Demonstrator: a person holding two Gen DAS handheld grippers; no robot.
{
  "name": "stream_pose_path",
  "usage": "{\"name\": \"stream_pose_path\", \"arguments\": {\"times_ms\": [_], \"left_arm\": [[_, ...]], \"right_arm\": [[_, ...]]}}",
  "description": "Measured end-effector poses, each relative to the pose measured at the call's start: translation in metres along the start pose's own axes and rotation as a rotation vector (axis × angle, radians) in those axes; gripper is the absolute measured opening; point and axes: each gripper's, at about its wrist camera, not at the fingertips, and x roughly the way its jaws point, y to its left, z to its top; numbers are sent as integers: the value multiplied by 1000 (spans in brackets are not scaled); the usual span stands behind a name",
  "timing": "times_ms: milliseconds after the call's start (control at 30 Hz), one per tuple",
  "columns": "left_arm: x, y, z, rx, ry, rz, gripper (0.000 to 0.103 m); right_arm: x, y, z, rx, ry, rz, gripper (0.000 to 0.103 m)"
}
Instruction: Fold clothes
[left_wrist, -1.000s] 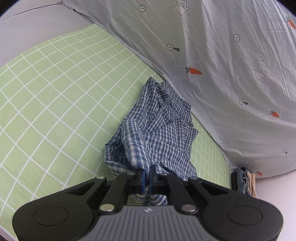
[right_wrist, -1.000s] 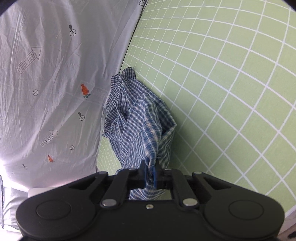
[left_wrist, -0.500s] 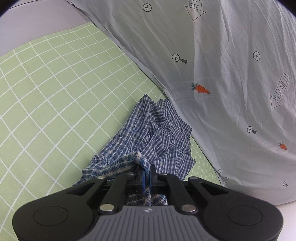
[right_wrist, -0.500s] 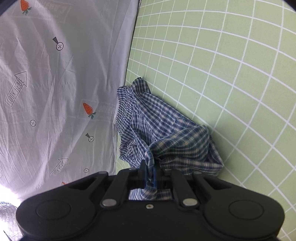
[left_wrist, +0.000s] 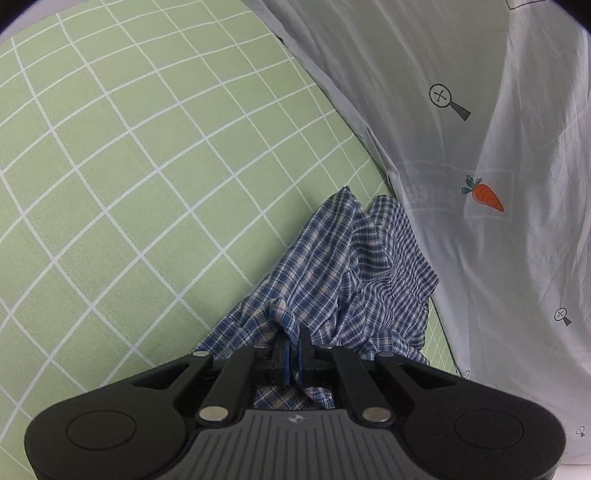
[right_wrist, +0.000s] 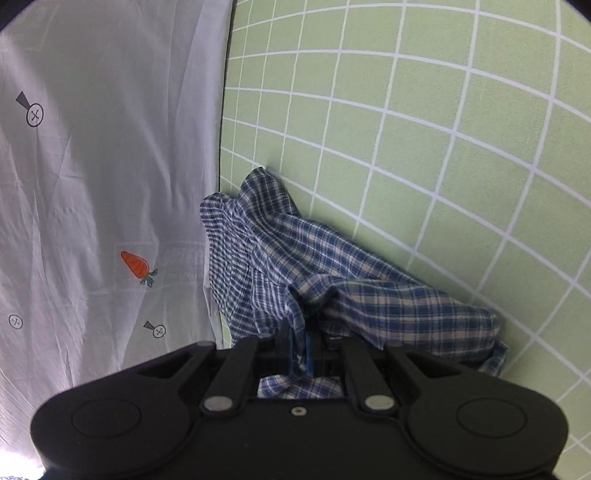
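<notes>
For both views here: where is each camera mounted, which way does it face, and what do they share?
Left wrist: sits on the left gripper, facing forward along its shut fingers at the plaid garment on the green grid sheet.
Right wrist: sits on the right gripper, likewise shut on that garment.
Shared: garment, green sheet, grey carrot-print sheet.

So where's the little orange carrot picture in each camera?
Left wrist view: the carrot print is on the right side, on the grey sheet, up and right of the blue checked shirt.
Right wrist view: the carrot print is on the left side, just left of the shirt.
Shared landmark: the shirt lies where the grey sheet meets the green checked sheet.
</notes>
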Motion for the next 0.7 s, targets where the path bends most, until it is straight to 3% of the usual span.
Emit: {"name": "stream_pose_path", "arguments": {"times_ms": [100, 233, 333, 400, 433, 533, 600, 700], "left_arm": [[-8, -13, 16, 0, -18, -43, 3], [10, -31, 41, 39, -45, -33, 4], [39, -34, 60, 54, -41, 6, 4], [43, -30, 65, 41, -32, -20, 8], [39, -29, 67, 48, -40, -47, 12], [12, -28, 62, 133, -138, -102, 31], [-6, -28, 57, 204, -203, -113, 40], [-13, -30, 47, 334, -226, -97, 42]], "right_arm": [[5, 17, 6, 9, 4, 47, 7], [28, 41, 23, -27, -5, 59, 7], [55, 52, 41, -82, 0, 39, 16], [63, 57, 49, -127, -5, 12, 24], [57, 60, 47, -173, -25, 17, 27], [35, 71, 42, -333, -96, 33, 55], [20, 78, 34, -505, -154, 6, 57], [13, 82, 18, -749, -193, -89, 57]]}}
